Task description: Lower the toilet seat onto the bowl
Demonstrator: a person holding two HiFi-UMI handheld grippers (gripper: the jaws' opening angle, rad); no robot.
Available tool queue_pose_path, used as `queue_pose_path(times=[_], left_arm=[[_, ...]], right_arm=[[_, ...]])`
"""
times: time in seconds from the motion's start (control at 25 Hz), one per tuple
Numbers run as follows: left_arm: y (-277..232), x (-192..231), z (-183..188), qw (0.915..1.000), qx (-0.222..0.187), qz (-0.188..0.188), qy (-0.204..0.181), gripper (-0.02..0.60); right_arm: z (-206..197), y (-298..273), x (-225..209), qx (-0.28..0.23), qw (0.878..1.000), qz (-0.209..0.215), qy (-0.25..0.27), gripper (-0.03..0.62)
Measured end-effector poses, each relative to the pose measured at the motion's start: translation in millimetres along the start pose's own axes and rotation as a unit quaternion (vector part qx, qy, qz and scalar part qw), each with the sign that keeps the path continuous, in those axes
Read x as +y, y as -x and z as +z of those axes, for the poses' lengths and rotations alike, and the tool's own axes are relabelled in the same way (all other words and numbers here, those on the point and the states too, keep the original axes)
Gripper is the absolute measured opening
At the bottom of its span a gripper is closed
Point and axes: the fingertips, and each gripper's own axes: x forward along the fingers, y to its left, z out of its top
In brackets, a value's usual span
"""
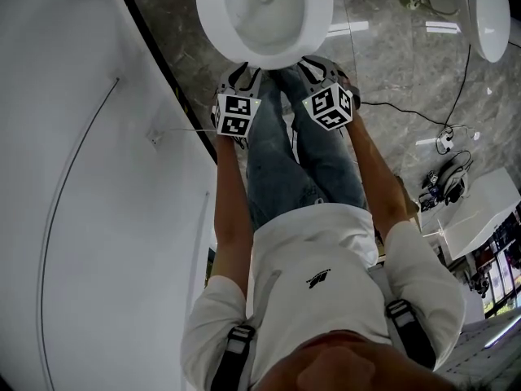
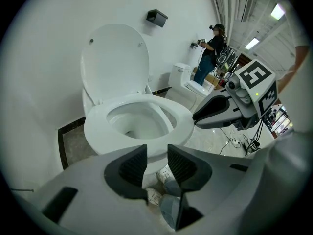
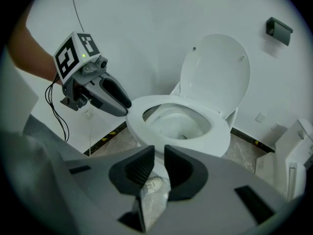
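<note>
Before the bowl [image 1: 262, 5], left gripper [image 2: 156, 154] and right gripper [image 3: 160, 155]: fingers released, empty.
Toilet seat [image 3: 217, 131] lies flat on it; lid [image 3: 215, 72] upright.

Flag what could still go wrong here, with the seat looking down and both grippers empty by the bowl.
1. The lid stands upright behind the seat, which already lies on the bowl; a knock could drop it hard.
2. The left gripper and right gripper, both open and empty, hang near the seat's front rim and might bump it.
3. Cables trail on the floor at the head view's right; stepping back could snag them.
</note>
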Motion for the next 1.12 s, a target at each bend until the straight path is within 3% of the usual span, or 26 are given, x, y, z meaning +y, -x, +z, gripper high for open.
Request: queue_pose_path(times=[0.68,1.12], left_arm=[[-28.8,2.6,-32.2,0.9998,0.014,-0.015,-0.007,0.138],[-45.6,4.9,-45.7,0.9998,0.015,-0.011,0.003,0.138]], right_arm=[[-29.8,-29.9,8.5,0.027,0.997,-0.027,-0.061,0.058],[-45.1,-46.4,11.0,0.033,0.996,-0.039,-0.073,0.055]])
